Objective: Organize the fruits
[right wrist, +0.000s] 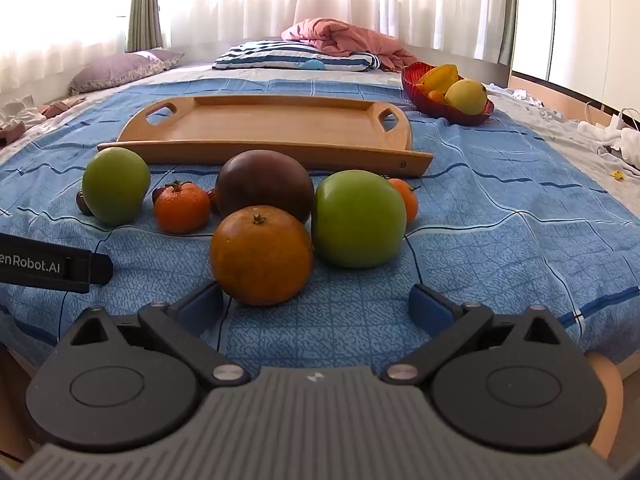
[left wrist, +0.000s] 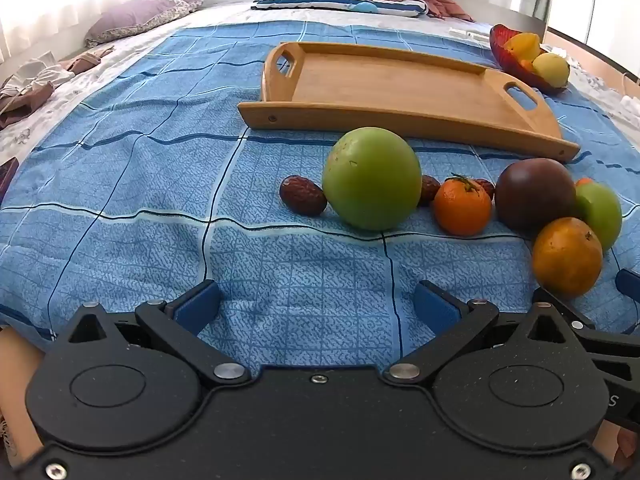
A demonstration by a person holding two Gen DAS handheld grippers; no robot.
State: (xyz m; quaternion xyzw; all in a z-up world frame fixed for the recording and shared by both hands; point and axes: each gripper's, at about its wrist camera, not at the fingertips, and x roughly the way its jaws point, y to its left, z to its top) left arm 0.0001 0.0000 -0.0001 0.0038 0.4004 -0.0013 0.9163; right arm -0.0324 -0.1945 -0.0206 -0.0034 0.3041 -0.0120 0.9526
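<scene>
Loose fruit lies on a blue checked bedspread in front of an empty wooden tray (left wrist: 400,92) (right wrist: 272,124). In the left wrist view a big green fruit (left wrist: 372,178) sits centre, with a dark date (left wrist: 303,195), a small tangerine (left wrist: 462,208), a dark purple fruit (left wrist: 534,194) and an orange (left wrist: 567,256) to its right. My left gripper (left wrist: 316,308) is open over bare cloth, short of the fruit. In the right wrist view the orange (right wrist: 261,255) lies just ahead of my open right gripper (right wrist: 316,306), near its left finger, untouched. Behind it sit the purple fruit (right wrist: 264,188) and two green fruits (right wrist: 358,218) (right wrist: 116,184).
A red bowl (right wrist: 416,88) (left wrist: 500,46) with yellow fruit stands beyond the tray's right end. Pillows and a pink blanket (right wrist: 344,42) lie at the far end. The left gripper's body (right wrist: 52,268) shows at the left edge of the right wrist view. Clothes lie off both sides.
</scene>
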